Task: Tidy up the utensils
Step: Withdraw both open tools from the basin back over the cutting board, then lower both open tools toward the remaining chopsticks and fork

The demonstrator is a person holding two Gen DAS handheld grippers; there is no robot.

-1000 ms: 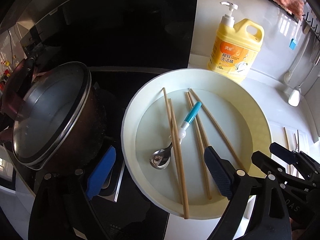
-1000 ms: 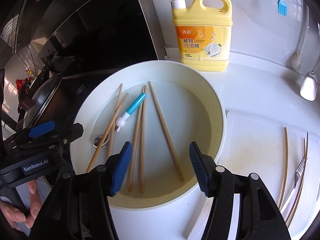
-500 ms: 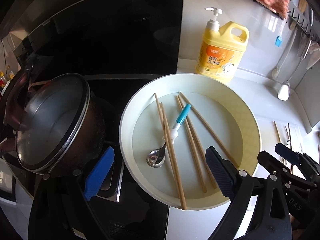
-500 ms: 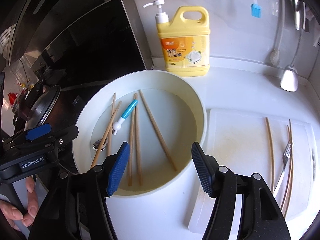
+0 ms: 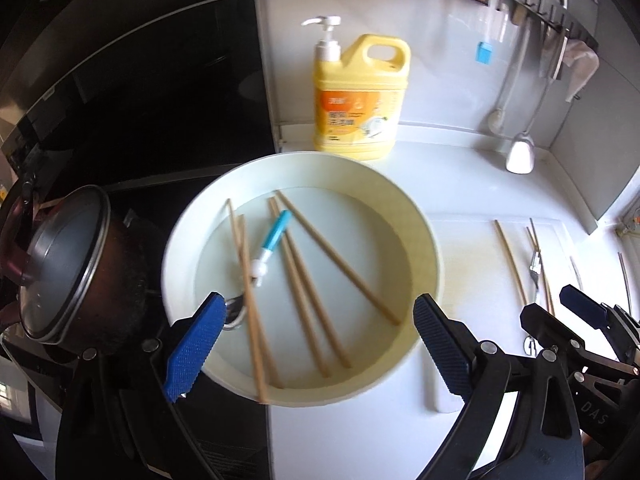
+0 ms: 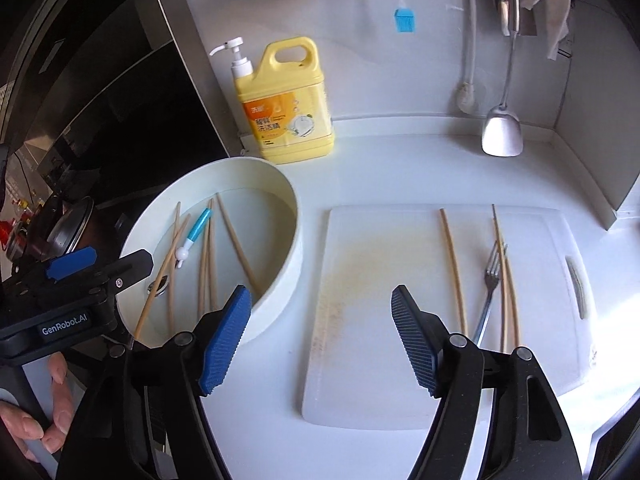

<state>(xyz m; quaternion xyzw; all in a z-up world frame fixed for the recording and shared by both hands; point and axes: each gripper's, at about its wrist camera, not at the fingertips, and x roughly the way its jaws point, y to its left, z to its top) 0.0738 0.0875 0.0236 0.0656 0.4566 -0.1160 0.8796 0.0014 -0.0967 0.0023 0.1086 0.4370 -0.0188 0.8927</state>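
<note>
Right gripper [image 6: 320,336] hangs above the near edge of the white cutting board [image 6: 360,360]; blue pads well apart, jaws just been opening, nothing between them. Left gripper [image 5: 316,344] sits over the near rim of the white basin [image 5: 436,264], likewise spread wide and empty. A hand [image 6: 44,412] holds its handle at lower left of the right view.

Basin, near part: five wooden chopsticks [image 5: 304,292] lie loose on the flat bottom, some crossing, tips fanned toward the far wall. One [image 5: 250,300] lies over the steel bowl of a small spoon [image 5: 269,244] with a blue-and-white handle. The bottom has a sheen; can't tell if it is wet.

Handling, as judged: chopsticks light, stiff, thin and round, likely to roll or skate on the smooth bottom and to pivot if pinched at one end. Best taken near mid-length, jaws across the stick. Spoon also light; the fatter plastic handle offers a surer hold than the metal bowl, but the overlying chopstick should come off first.

Board, right of basin and close beside it: one chopstick [image 6: 452,272] alone, further right a pair [image 6: 506,280] beside a metal fork [image 6: 490,284]. Looks like the sorting place.

Far: yellow detergent jug [image 6: 286,104] against the wall, ladle [image 6: 502,128] and blue brush [image 6: 404,20] hanging. Dark lidded pot [image 5: 68,264] left of the basin.
</note>
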